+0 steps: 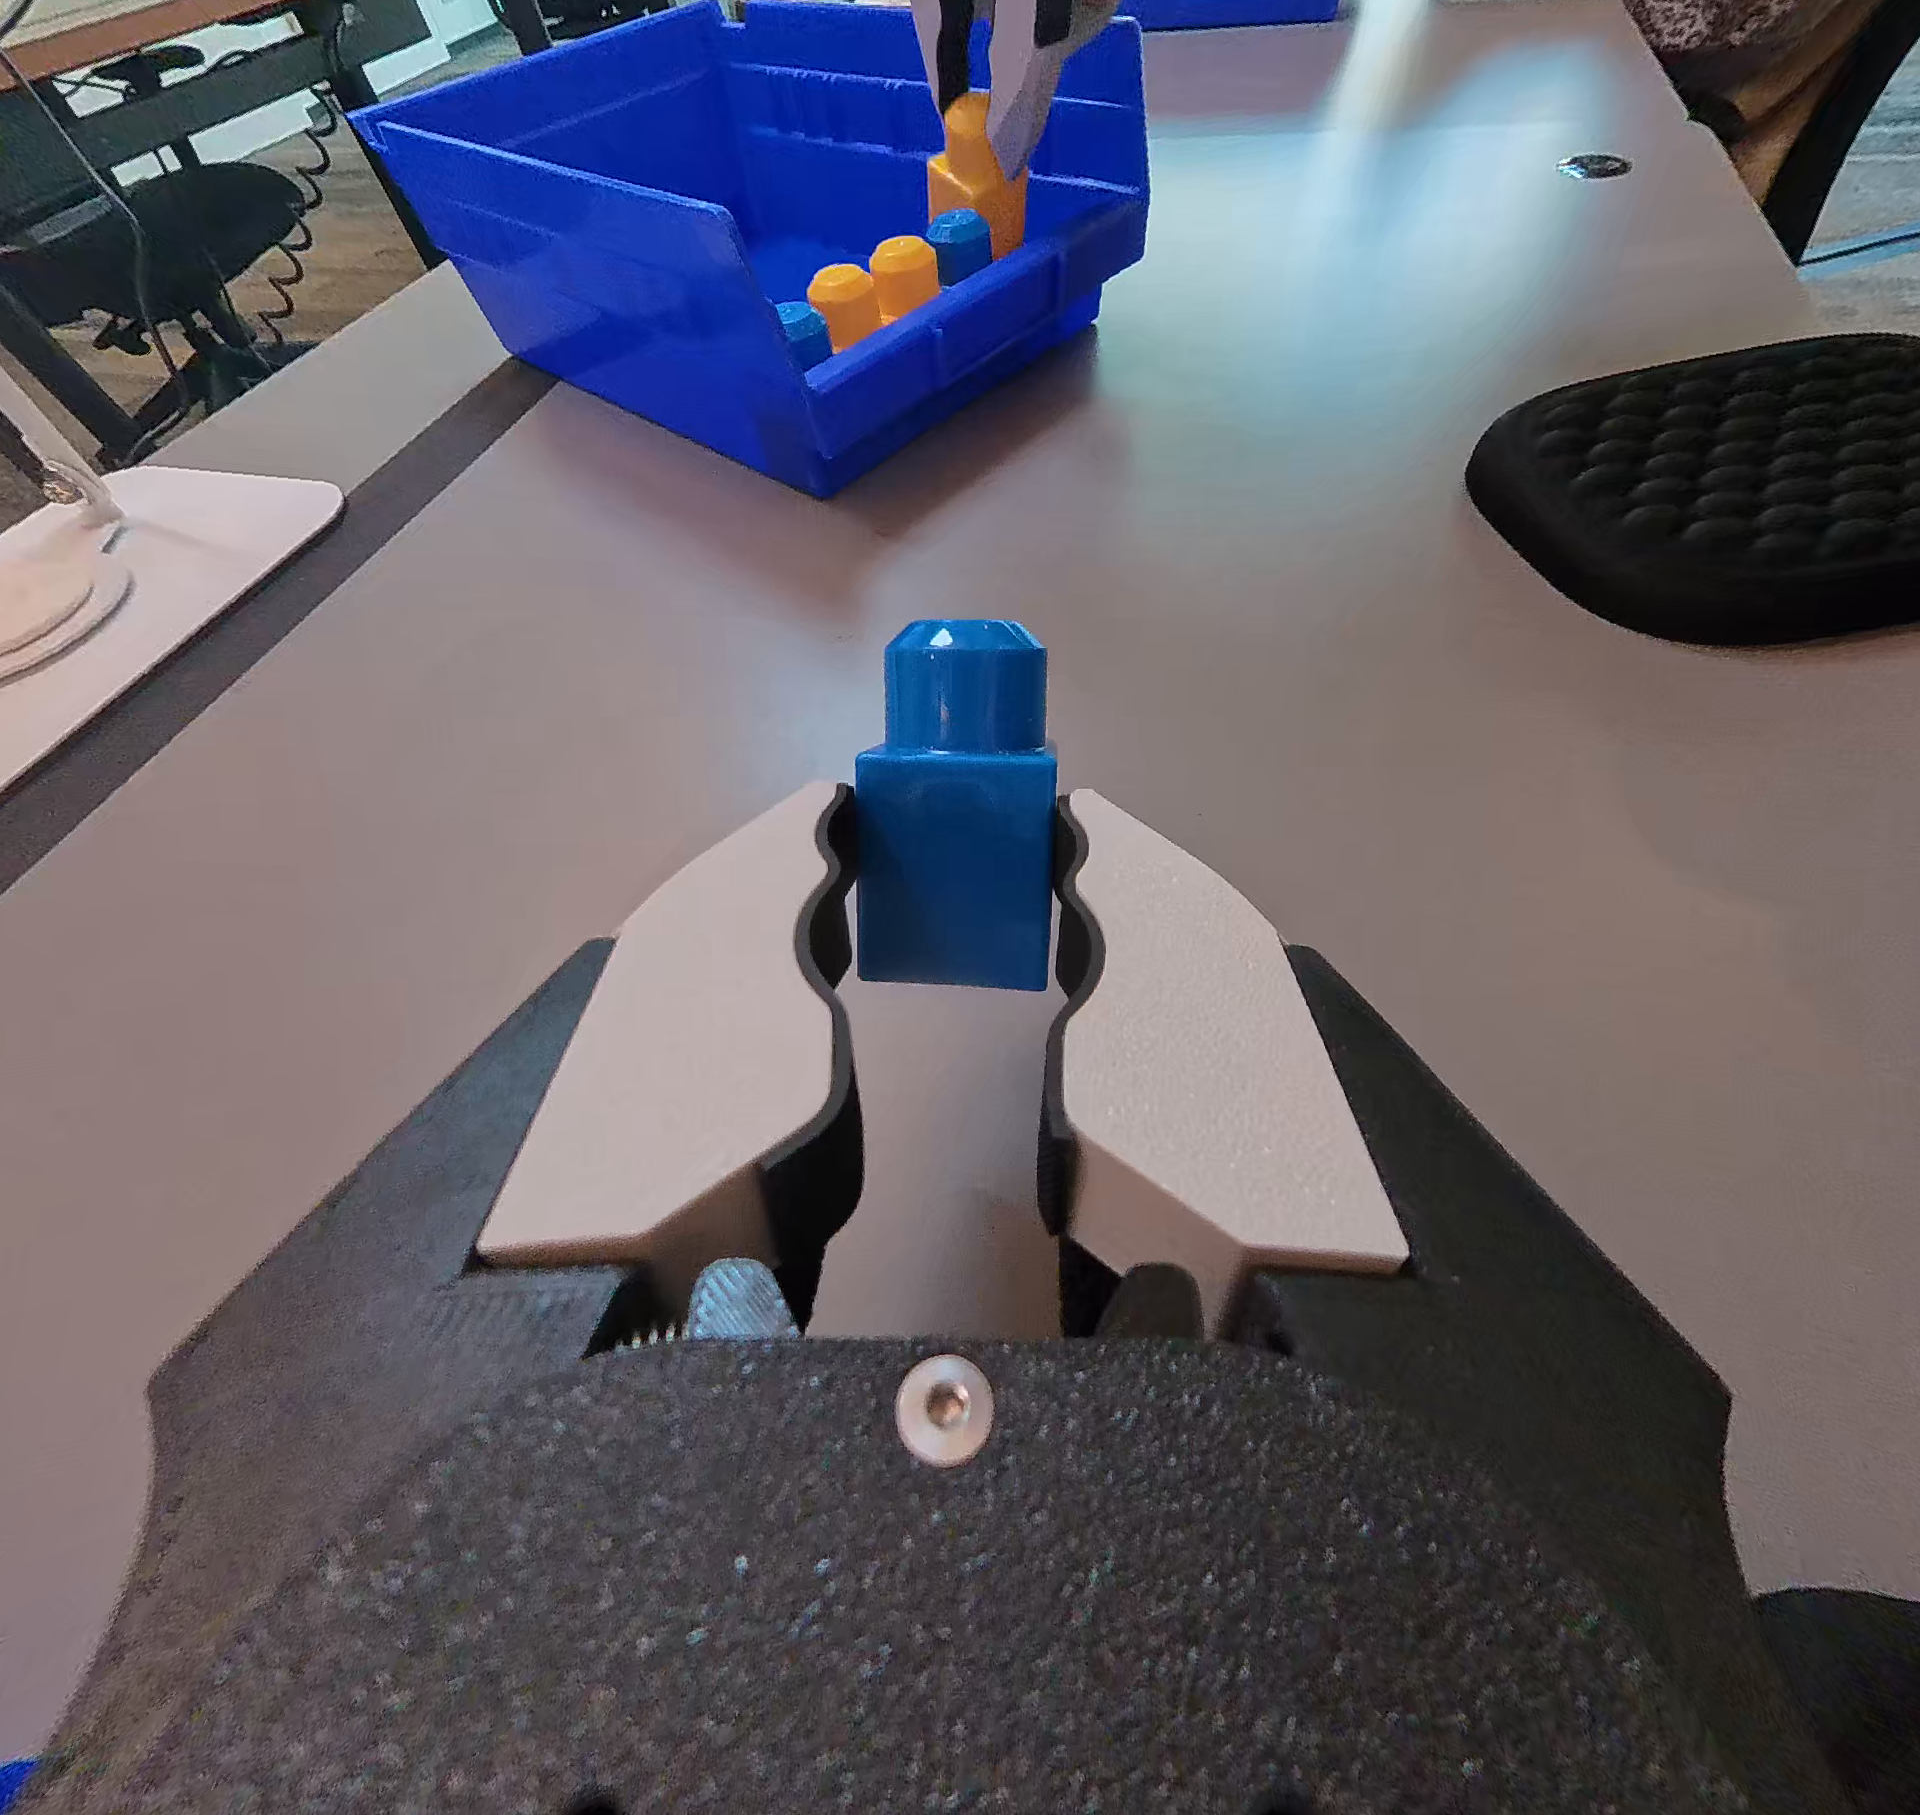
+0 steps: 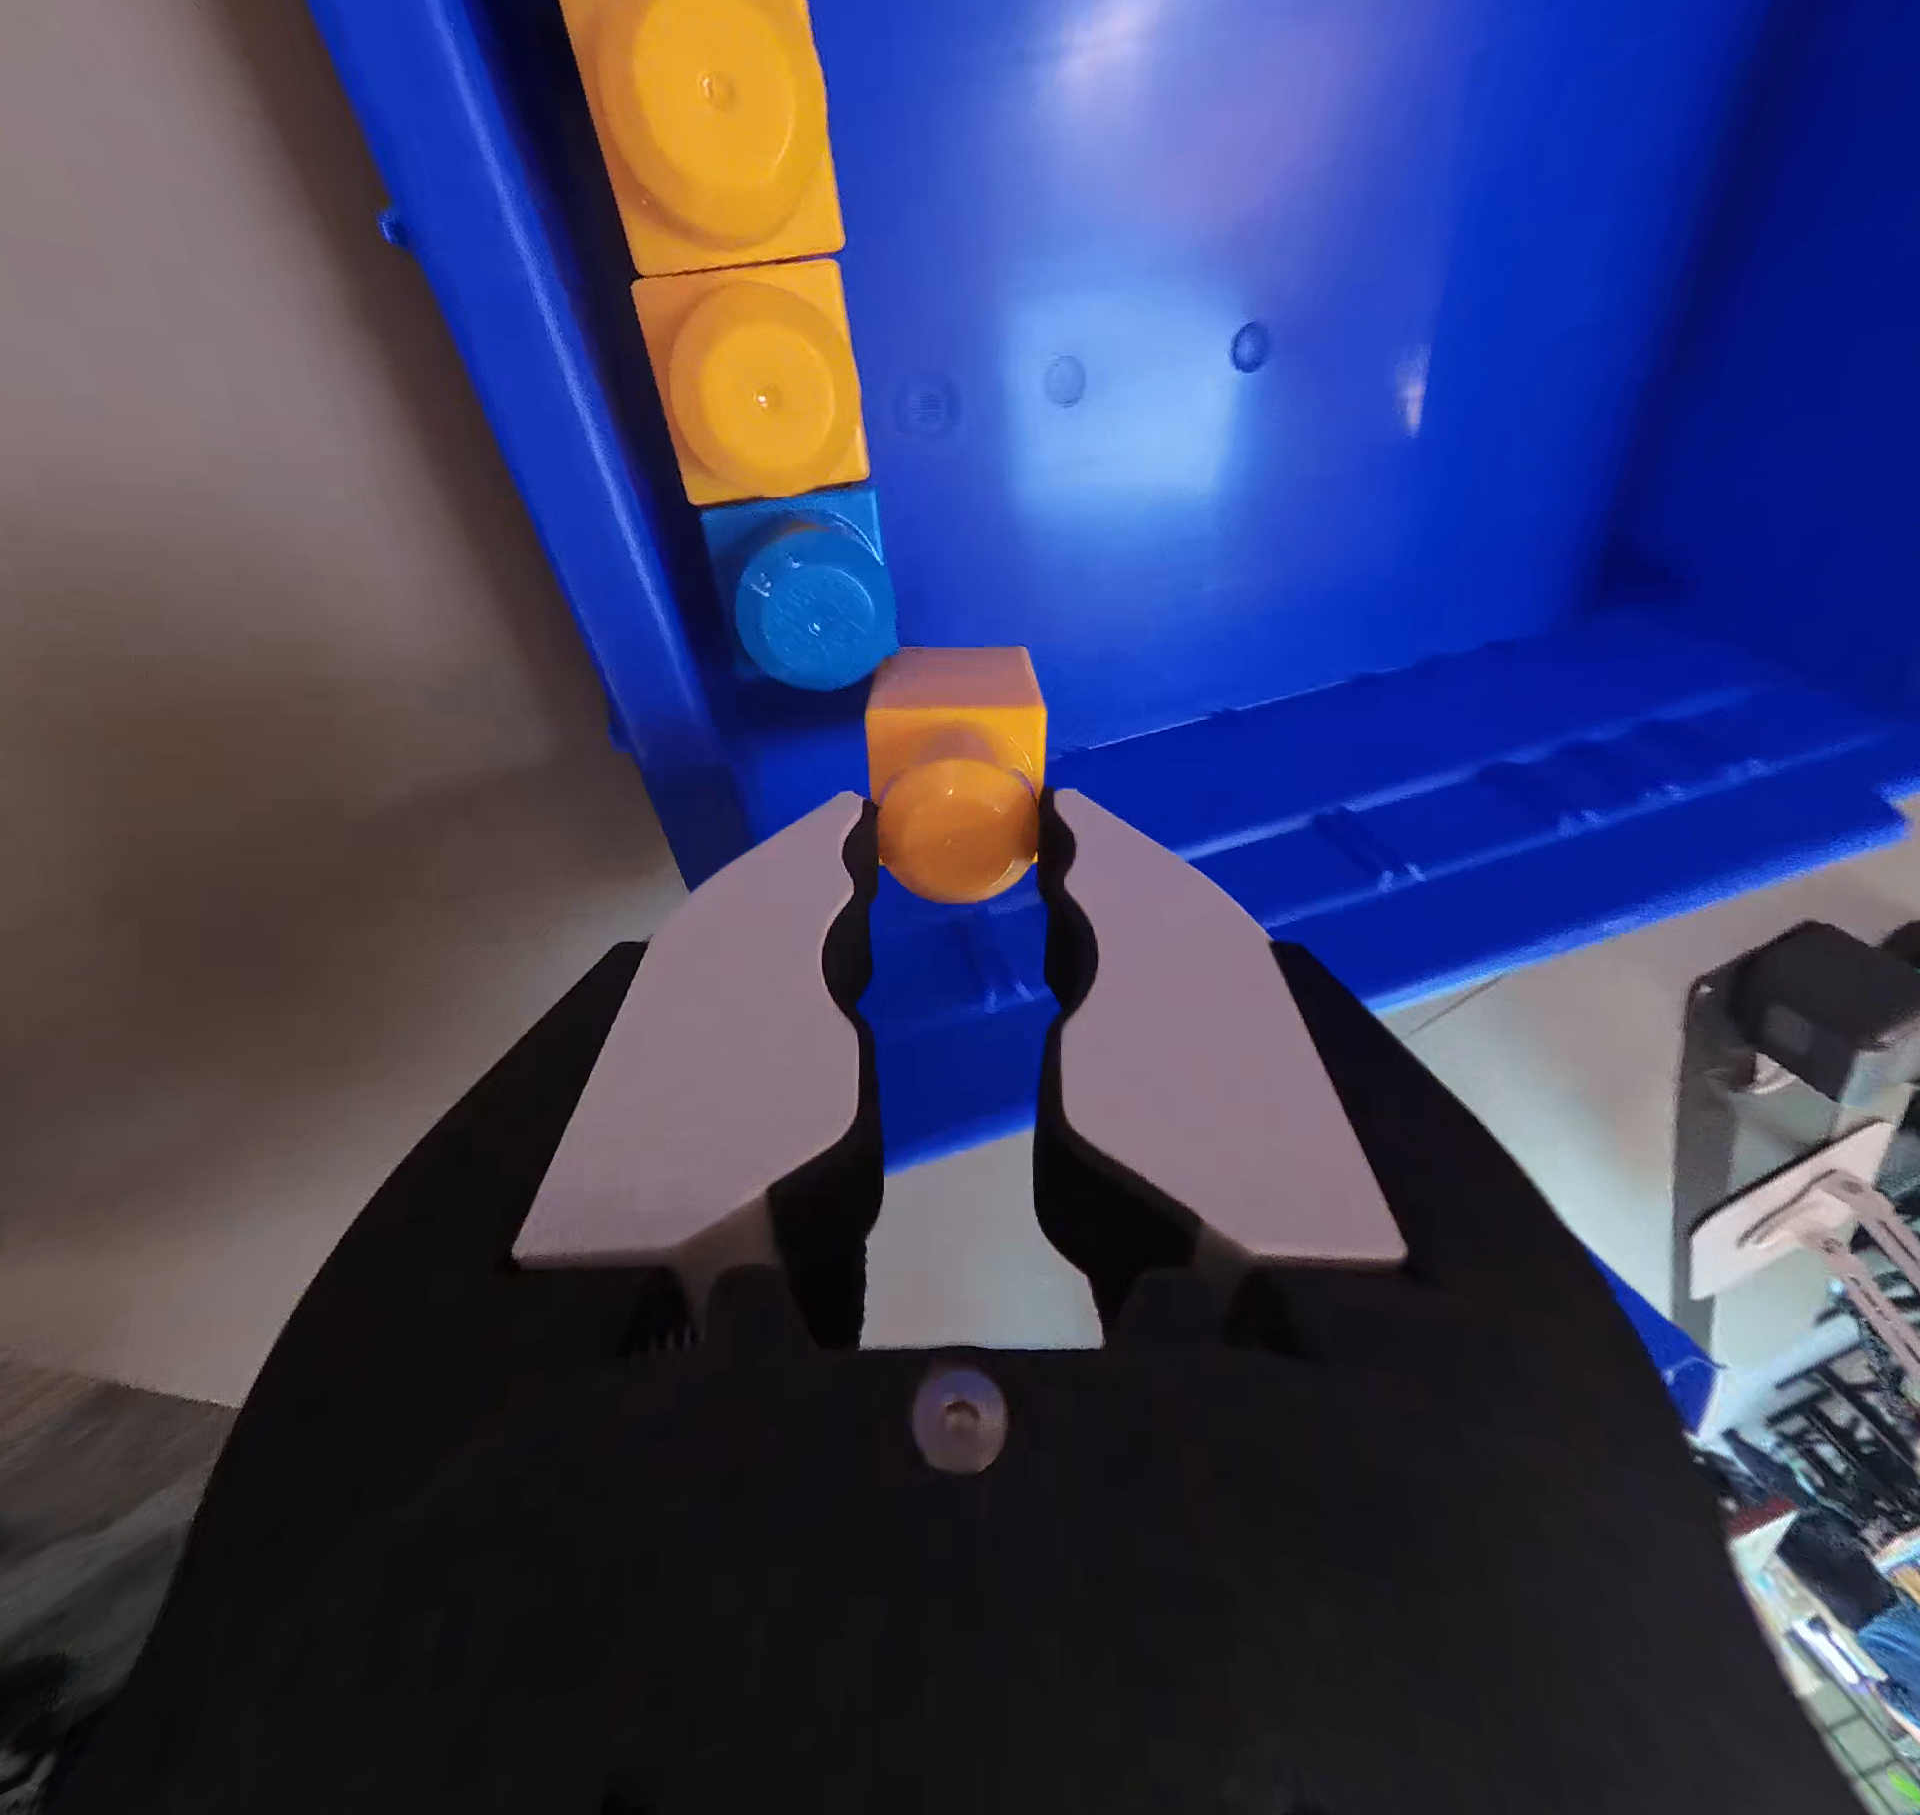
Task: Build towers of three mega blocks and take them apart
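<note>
On the grey desk (image 1: 1299, 539), near its middle, we record one dark blue plastic single-stud mega block (image 1: 954, 861), standing upright with its stud up and clamped at its body between the narrowed jaws of the left gripper (image 1: 954, 892); we cannot tell whether it rests on the surface or is held just above it. Well beyond it stands the bright blue plastic storage bin (image 1: 623, 238), where we count four spare blocks in a row along one wall: a blue one, the two orange single-stud blocks (image 2: 732, 248), and another blue block (image 2: 805, 602). Over the bin, the right gripper (image 2: 954, 830) points downward, its jaws closed to a narrow gap on the stud of an orange plastic block (image 2: 954, 778), which looks lifted clear of the row. We judge the task barely begun or between rounds: no tower stands, no two blocks are joined, and the stacking and separating remain. A black textured pad (image 1: 1714, 487) lies on the desk well apart from the bin.
</note>
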